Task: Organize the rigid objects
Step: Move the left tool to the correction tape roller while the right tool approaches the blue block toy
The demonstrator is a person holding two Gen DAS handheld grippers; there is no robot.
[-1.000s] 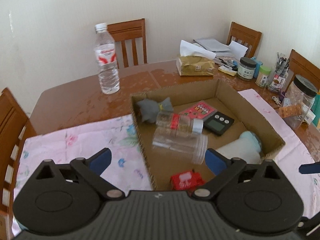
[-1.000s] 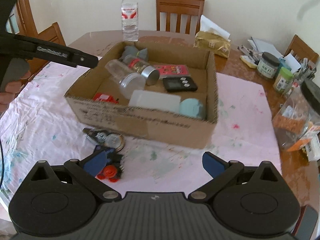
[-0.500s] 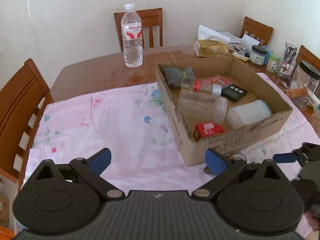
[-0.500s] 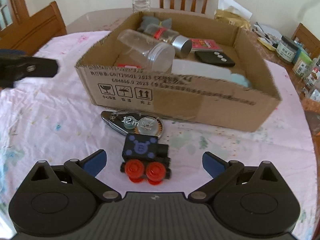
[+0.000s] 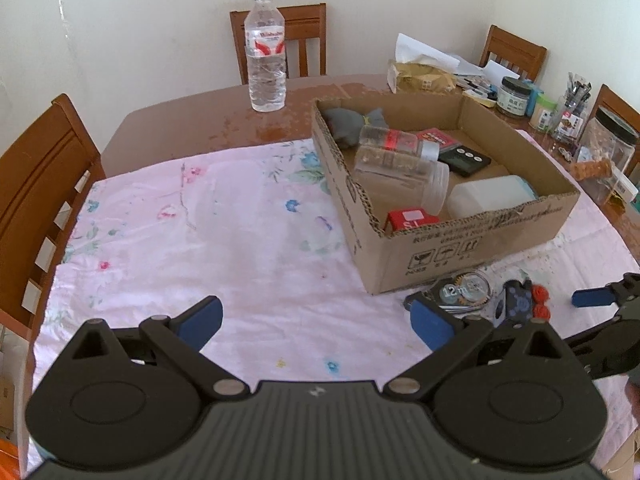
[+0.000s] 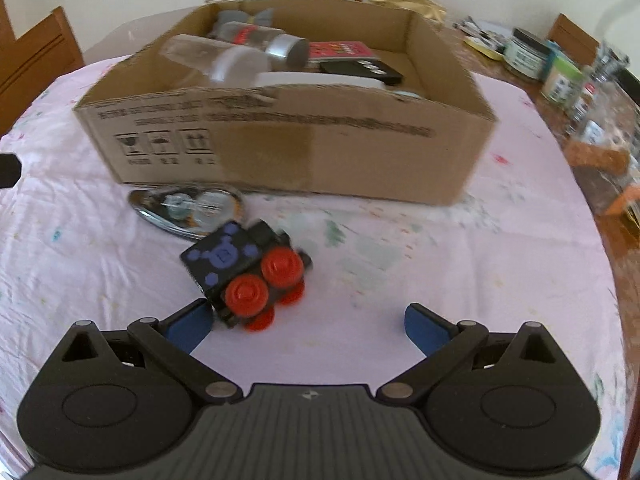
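Toy train [image 6: 250, 276], black with purple dots and red wheels, lies tilted on the pink floral cloth [image 6: 400, 280] covering the table [image 5: 192, 120]. Its near corner sits just beside the left fingertip of the right claw [image 6: 308, 326], whose blue-tipped fingers are spread wide apart. A correction tape dispenser [image 6: 188, 210] lies just behind the train, against the front wall of a cardboard box [image 6: 280, 140]. Inside the box are jars, a red packet and a small black device. The left claw [image 5: 316, 320] hovers over bare cloth, fingers also wide apart, empty. A water bottle [image 5: 266, 48] stands upright beyond the box.
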